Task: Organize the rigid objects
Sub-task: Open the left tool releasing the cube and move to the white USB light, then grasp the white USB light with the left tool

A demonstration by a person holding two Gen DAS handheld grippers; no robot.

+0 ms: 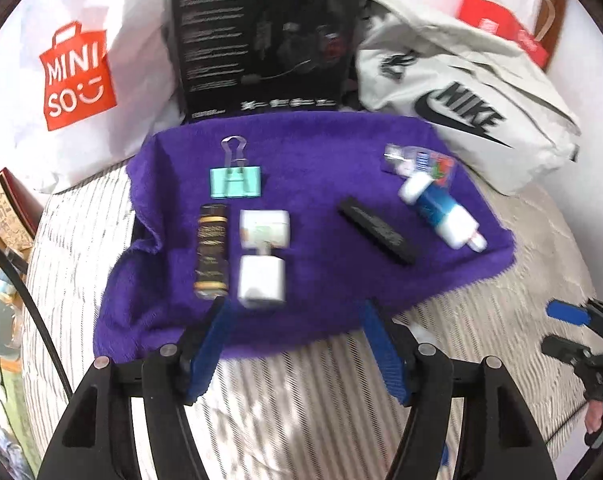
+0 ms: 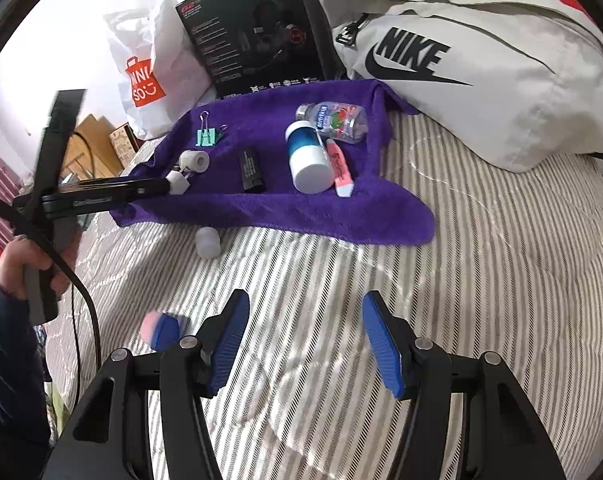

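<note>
reaching with both claws spread and empty, the left claw (image 1: 293, 316) risks knocking the white roller (image 1: 261, 256) off the purple towel (image 1: 301, 160); right claw (image 2: 305, 312) hovers over the bed

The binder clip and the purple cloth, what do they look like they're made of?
Binder clip: probably painted metal, with a smooth matte mint body and thin wire handles; blur leaves it open.
Purple cloth: soft textile, likely terry or microfiber, with a fuzzy nap and limp folds at its edges.
</note>
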